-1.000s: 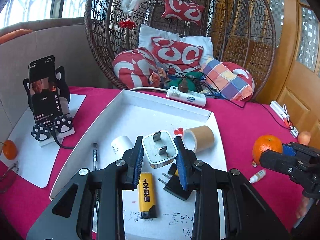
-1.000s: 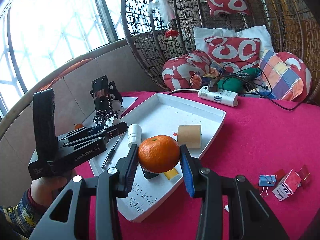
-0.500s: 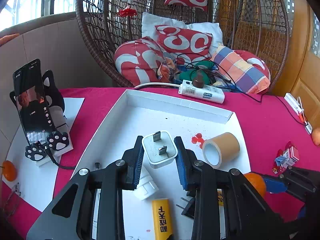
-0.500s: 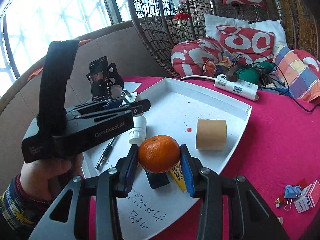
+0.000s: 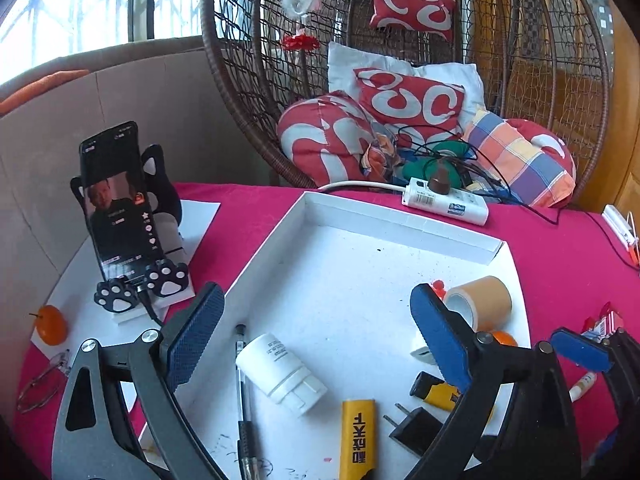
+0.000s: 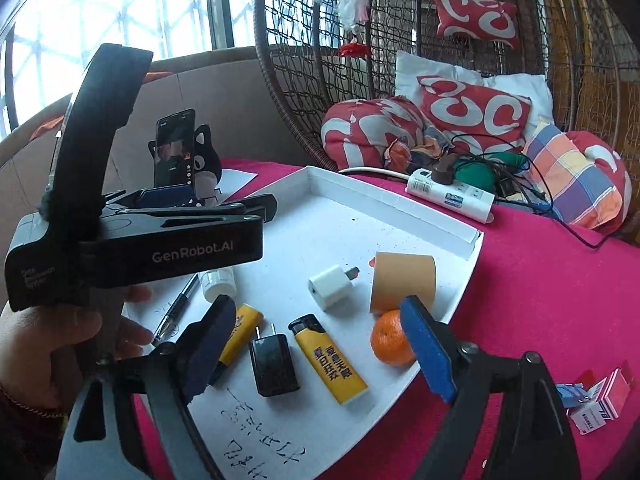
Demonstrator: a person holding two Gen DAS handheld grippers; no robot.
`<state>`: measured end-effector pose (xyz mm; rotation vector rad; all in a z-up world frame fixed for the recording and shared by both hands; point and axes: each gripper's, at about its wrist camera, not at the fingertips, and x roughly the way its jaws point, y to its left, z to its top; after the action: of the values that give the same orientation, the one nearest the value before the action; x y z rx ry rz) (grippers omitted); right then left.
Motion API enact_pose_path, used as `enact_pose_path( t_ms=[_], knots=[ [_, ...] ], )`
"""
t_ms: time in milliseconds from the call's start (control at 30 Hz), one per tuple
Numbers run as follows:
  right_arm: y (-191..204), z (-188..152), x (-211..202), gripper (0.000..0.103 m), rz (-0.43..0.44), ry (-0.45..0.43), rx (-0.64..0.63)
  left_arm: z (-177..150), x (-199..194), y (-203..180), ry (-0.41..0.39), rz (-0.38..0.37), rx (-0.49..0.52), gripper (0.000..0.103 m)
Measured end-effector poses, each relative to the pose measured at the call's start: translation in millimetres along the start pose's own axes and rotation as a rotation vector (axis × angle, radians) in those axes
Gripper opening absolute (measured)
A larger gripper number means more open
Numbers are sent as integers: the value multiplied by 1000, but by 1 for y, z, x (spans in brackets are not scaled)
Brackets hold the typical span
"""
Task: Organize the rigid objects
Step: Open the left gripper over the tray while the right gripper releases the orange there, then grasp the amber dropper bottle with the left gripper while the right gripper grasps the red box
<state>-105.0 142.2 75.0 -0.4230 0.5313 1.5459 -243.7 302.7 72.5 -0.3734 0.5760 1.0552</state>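
My left gripper (image 5: 316,332) hangs over the white tray (image 5: 400,220), its jaws opening with nothing pressed between them. A white bottle (image 5: 280,368) lies on the tray below it. The white charger (image 6: 332,290) rests on the tray beside the tan tape roll (image 6: 402,282). My right gripper (image 6: 320,344) is also opening over the tray's near edge (image 6: 384,196). The orange (image 6: 390,338) sits on the tray against the inside of its right finger, free of the pads. A black charger (image 6: 273,362) and two yellow lighters (image 6: 330,360) lie under it.
A pen (image 5: 242,384) lies by the tray's left wall. A phone on a cat stand (image 5: 118,200) and a small orange (image 5: 51,324) are on the left. A power strip (image 5: 444,202) sits behind the tray. Small boxes and a clip (image 6: 596,396) lie on the red cloth at right.
Both grippers went from shut to wide open. The white charger left the left jaws and the orange left the right jaws; both now lie on the tray by the tape roll.
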Motion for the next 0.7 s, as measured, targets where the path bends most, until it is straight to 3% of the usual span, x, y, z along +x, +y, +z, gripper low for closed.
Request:
enact_pose_path(
  t_ms=[67, 333, 600, 667, 700],
  knots=[
    [2, -2, -9, 103, -12, -23, -15, -3, -11, 0, -19, 13, -4, 95],
    [-13, -11, -50, 103, -18, -81, 24, -16, -47, -11, -49, -69, -10, 95],
    [-57, -11, -149, 103, -176, -404, 171, -18, -80, -54, -72, -166, 76, 95],
    [-76, -14, -163, 103, -191, -415, 266, -21, -84, -71, -63, -162, 114, 95],
    [-86, -15, -164, 103, -205, -378, 321, -23, -84, -79, -53, -155, 137, 95]
  ],
)
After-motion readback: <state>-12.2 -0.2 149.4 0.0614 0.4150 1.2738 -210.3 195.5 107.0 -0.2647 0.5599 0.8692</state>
